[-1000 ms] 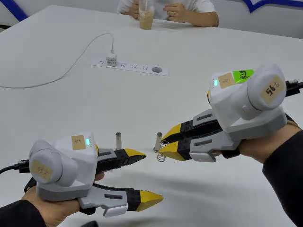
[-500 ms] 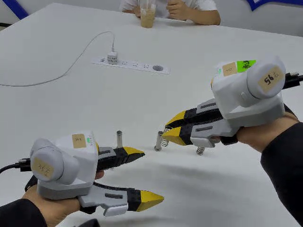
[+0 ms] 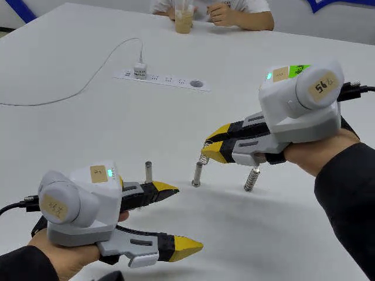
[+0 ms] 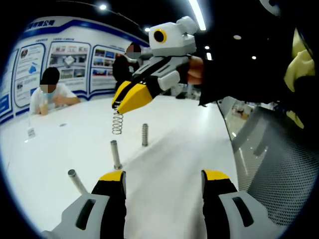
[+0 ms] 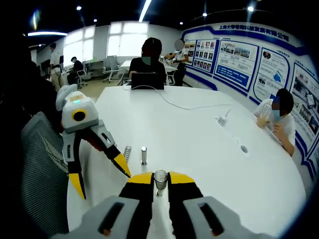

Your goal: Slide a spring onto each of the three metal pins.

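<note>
Now that the spring (image 3: 203,158) has come up off the table (image 3: 88,134), it hangs pinched in the right gripper (image 3: 206,150) just above the middle pin (image 3: 197,174); threading looks next; the right pin (image 3: 252,179) already wears its own, the left pin (image 3: 149,171) stands bare; the left gripper (image 3: 179,218) waits spread nearby; the power strip (image 3: 161,81) lies well apart, nothing blocking.

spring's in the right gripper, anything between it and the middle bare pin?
Nothing visible. The spring, held by the right gripper, hangs just above the middle pin with open air between them. The left gripper is open and off to the side, short of that pin.
</note>
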Motion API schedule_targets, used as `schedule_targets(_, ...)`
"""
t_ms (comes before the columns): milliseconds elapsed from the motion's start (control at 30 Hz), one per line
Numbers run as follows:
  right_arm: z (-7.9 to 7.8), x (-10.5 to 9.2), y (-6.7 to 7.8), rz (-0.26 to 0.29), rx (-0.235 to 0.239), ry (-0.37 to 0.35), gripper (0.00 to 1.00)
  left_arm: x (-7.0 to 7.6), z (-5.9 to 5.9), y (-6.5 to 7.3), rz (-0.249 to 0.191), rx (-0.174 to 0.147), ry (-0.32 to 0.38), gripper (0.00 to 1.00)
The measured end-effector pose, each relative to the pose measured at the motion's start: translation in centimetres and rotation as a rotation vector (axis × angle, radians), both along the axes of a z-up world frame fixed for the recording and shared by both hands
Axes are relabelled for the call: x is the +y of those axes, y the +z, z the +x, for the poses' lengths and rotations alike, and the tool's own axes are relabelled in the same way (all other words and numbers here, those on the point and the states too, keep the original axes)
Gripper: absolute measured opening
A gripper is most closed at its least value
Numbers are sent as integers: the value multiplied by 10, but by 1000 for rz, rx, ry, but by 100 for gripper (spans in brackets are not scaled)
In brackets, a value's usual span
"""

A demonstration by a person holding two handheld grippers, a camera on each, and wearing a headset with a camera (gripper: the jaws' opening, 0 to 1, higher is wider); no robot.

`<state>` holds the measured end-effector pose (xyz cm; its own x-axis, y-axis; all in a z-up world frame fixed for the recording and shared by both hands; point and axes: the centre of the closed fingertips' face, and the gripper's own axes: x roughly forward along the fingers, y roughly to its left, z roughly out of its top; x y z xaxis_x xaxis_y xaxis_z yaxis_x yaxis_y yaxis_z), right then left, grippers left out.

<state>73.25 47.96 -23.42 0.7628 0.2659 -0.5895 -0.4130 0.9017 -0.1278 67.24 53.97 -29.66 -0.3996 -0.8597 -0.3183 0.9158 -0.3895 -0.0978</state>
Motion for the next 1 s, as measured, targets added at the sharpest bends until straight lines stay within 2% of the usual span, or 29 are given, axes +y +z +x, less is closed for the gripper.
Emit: schedule_targets(1000,9,-4,-25,29,58,-6,12,2,1,-2,12,-7,3,61)
